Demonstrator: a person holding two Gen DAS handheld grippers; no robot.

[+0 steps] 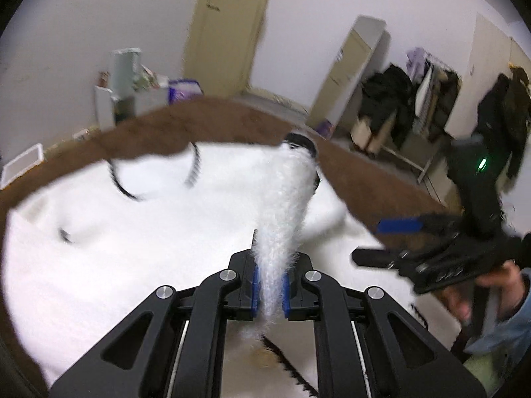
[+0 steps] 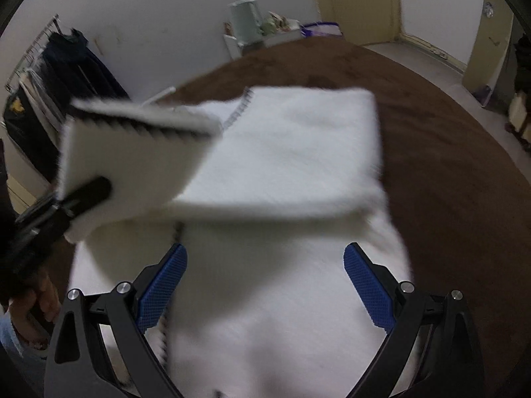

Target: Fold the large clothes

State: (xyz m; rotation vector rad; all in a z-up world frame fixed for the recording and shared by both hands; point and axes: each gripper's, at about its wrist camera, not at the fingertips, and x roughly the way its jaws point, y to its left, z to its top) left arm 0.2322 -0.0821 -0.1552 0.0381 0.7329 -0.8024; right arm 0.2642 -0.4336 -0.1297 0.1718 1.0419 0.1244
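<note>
Garment: where it lies on the brown table [image 2: 448, 152], a white fleece jacket [image 2: 282, 172] with a black zipper [image 1: 195, 169] is spread, one part folded over.
Left gripper [image 1: 269, 290]: blue pads pinch a lifted fleece strip that runs forward between them.
Right gripper [image 2: 265, 285]: fingers [image 2: 368, 285] spread wide above the jacket's near part, gripping nothing.
Lifted flap: held raised at the left of the right wrist view.
Hard to make out: motion blur smears fleece edges; jacket's near edge is cut off.

Lifted garment flap [image 2: 132, 152] blocks left; brown tabletop [image 2: 448, 165] open right.
</note>
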